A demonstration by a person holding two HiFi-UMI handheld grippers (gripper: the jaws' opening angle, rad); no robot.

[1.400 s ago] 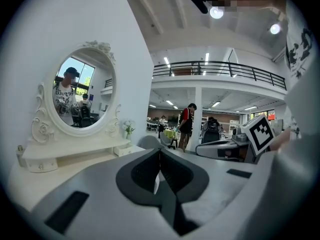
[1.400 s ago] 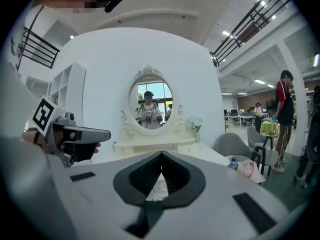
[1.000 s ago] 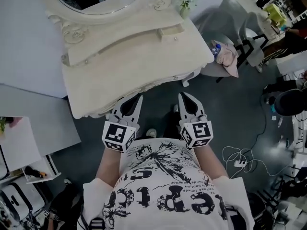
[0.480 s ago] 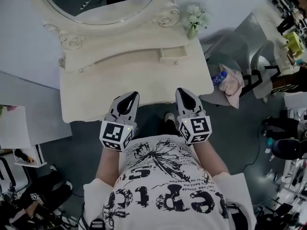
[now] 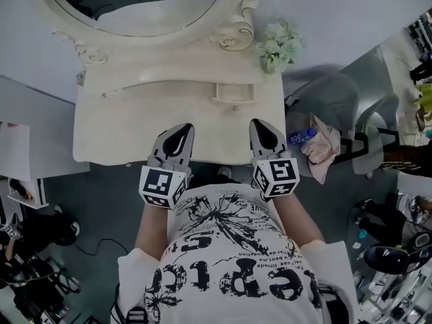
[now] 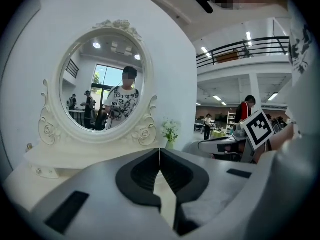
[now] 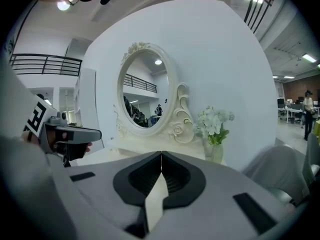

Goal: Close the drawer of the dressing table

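**A:** Where was the drawer [image 5: 235, 92]?

**B:** In the low riser [image 5: 155, 86] under the mirror [image 5: 135, 2], right of the middle. It stuck out a little from the riser's front, with its knob [image 5: 235, 107] toward the person.

**A:** And the 2 grippers?

**B:** Side by side over the front part of the table [image 5: 115, 137], both pointing at the mirror. The left gripper [image 5: 180, 131] had its jaws pressed together with nothing between them. The right gripper [image 5: 262, 128] was the same: jaws together, empty.

**A:** Was either on the drawer?

**B:** No. The drawer lay beyond their tips, apart from both, nearer the right one. Whether the grippers touched the table top, I couldn't tell from where I stood.

**A:** Anything else about?

**B:** White flowers [image 5: 279, 44] stood at the table's back right corner, just beside the mirror's scrolled frame. Right of the table was a grey chair [image 5: 337, 96] with a pale cloth [image 5: 322, 150] and a bottle [image 5: 298, 138] on its seat. The person wore a white shirt [image 5: 229, 262] with black print.
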